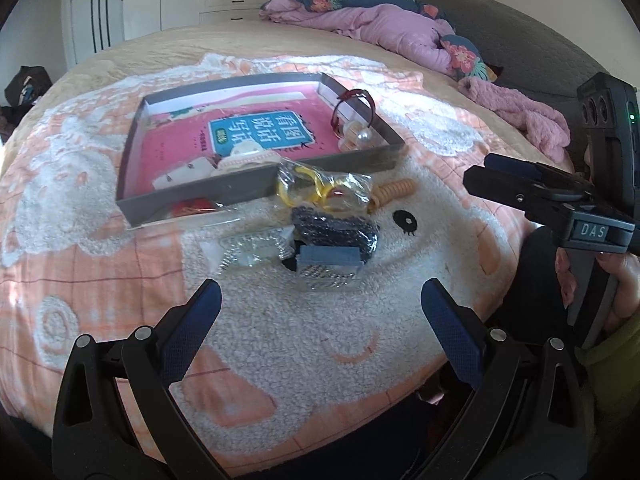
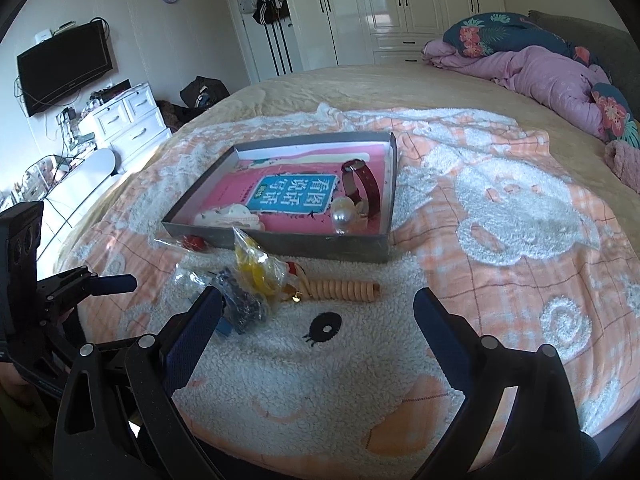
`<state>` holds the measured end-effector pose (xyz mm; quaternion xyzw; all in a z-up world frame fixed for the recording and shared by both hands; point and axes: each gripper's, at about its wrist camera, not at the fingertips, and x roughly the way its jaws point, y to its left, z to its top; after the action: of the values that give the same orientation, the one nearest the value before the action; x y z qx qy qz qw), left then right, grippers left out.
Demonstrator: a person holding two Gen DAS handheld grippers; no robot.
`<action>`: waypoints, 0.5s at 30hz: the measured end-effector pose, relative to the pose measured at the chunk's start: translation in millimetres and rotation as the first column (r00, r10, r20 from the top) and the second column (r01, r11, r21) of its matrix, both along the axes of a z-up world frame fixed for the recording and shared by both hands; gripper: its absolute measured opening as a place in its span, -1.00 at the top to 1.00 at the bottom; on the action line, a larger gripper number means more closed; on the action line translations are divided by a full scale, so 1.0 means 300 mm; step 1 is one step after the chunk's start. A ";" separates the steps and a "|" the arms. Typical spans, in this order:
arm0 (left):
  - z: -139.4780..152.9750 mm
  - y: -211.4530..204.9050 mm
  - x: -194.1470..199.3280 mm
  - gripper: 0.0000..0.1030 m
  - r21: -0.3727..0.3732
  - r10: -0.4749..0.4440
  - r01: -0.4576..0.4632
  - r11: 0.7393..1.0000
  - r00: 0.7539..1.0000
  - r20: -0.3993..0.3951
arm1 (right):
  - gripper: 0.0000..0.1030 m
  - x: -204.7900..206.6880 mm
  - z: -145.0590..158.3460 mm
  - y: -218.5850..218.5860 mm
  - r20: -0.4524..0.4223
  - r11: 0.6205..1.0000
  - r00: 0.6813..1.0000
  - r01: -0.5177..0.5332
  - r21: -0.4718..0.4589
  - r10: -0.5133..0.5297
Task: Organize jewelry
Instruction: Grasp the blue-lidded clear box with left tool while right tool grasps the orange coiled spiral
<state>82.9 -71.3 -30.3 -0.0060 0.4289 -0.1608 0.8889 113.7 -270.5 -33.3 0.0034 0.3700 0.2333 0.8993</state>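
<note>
A grey tray [image 2: 384, 254] is set on the bed's blanket [image 2: 500, 280], a watch [image 2: 362, 184] and pearl piece [image 2: 343, 216] lying by its right wall. Bagged jewelry [image 1: 320, 192] and a coiled band [image 2: 344, 291] are heaped just before the tray's near edge. Both the left gripper [image 1: 320, 300] and right gripper [image 2: 316, 312] are held with fingers apart and nothing between them, above bare blanket.

Fluffy cloth blanket [image 2: 500, 208] — glossy pearl [image 2: 343, 217], crinkly clear plastic bag [image 2: 256, 264], matt grey tray [image 2: 280, 242].
</note>
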 end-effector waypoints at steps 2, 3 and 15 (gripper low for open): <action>-0.019 -0.007 0.011 -0.82 -0.009 -0.007 0.007 1.000 1.000 -0.011 | -0.86 0.010 -0.019 -0.003 -0.016 1.000 1.000 0.005 -0.007 -0.005; -0.030 -0.008 0.017 -0.82 -0.014 -0.009 0.009 1.000 1.000 -0.017 | -0.86 0.014 -0.029 -0.005 -0.024 1.000 1.000 0.008 -0.008 -0.008; -0.116 -0.037 0.096 -0.52 -0.040 -0.017 0.014 0.999 0.998 -0.067 | -0.86 0.072 -0.126 -0.011 -0.082 0.998 0.995 0.047 -0.052 -0.051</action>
<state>111.6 -82.3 -65.3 -0.0254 0.4554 -0.1758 0.8724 135.4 -273.9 -71.2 -0.0002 0.4129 0.2014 0.8882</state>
